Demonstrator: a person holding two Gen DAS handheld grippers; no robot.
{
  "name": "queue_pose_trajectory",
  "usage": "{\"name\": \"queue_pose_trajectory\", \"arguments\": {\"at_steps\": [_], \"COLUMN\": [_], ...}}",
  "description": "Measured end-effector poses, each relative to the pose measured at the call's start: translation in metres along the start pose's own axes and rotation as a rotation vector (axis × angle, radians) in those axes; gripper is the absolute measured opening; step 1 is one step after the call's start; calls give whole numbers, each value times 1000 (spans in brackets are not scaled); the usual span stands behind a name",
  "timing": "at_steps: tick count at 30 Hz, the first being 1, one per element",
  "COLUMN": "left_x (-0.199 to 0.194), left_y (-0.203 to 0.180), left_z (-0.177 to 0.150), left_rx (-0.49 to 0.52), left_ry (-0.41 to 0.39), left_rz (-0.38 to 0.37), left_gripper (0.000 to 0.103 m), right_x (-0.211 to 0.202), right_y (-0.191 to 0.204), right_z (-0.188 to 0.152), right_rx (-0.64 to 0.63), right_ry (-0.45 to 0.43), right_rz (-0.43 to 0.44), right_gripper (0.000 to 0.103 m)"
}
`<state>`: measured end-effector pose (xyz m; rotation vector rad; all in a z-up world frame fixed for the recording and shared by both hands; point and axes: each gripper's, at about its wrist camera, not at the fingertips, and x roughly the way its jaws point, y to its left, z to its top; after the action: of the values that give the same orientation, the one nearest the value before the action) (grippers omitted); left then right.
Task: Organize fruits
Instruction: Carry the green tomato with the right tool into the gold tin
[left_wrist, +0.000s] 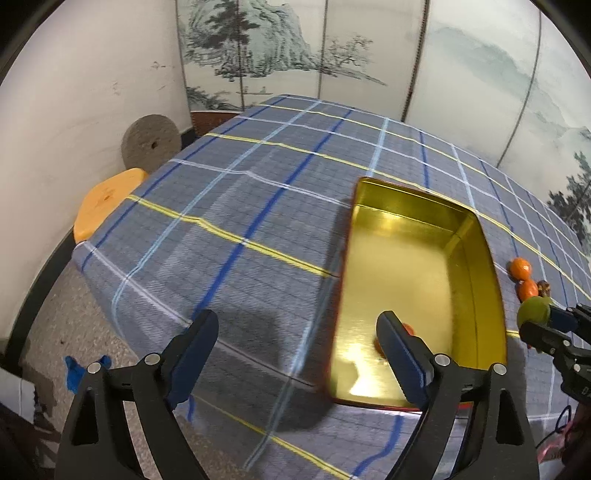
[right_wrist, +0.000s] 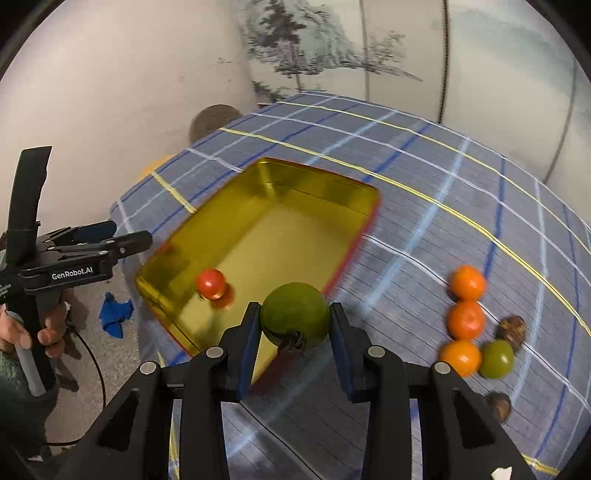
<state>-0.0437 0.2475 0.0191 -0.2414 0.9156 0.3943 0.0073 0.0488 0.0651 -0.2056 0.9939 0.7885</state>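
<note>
**Green fruit held over the tin's near edge: a drop here could miss**

The right gripper is clenched on a green fruit, one finger on each side of it, low centre in the right wrist view. It hangs just at the near corner of the gold tin, over the rim rather than clearly over the floor of the tin. Let go now, I judge it could strike the rim and roll off across the desk toward its near edge. The fruit is round and smooth, so a slack squeeze could also let it slip and turn between the fingers.

A red fruit already lies in the tin, lower left of its floor. A hard drop could knock it about, and the thin tin may skid on the cloth.

The left gripper is released, its fingers wide apart and holding nothing, low in the left wrist view beside the tin. It is close enough that a sideways swing could nudge the tin.

Count, from the right wrist view:
- Tin: one.
- Red fruit: one, in the tin.
- Green fruit: two, one held, one loose at lower right.
- Oranges: three, touching in a row at right.
- Brown fruits: two, probably; both are blurred.
</note>
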Motion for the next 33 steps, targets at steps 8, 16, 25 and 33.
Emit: {"name": "queue_pose_trajectory", "arguments": {"at_steps": [8, 16, 25, 33], "left_x": [2, 5, 10, 12], "left_y": [18, 24, 30, 30], "left_z": [-2, -4, -7, -10], "left_rx": [-28, -36, -37, -37], "left_ry": [8, 15, 25, 35], "left_rz": [17, 26, 29, 27], "left_gripper": [89, 89, 89, 89], "right_x": [32, 57, 74, 83], "right_y": [26, 43, 55, 59], "right_z": [11, 16, 14, 12], "right_rx": [-53, -109, -153, -163], "right_ry": [44, 93, 133, 158], "right_rz": [30, 14, -4, -22], "right_gripper": [34, 34, 34, 35]}}
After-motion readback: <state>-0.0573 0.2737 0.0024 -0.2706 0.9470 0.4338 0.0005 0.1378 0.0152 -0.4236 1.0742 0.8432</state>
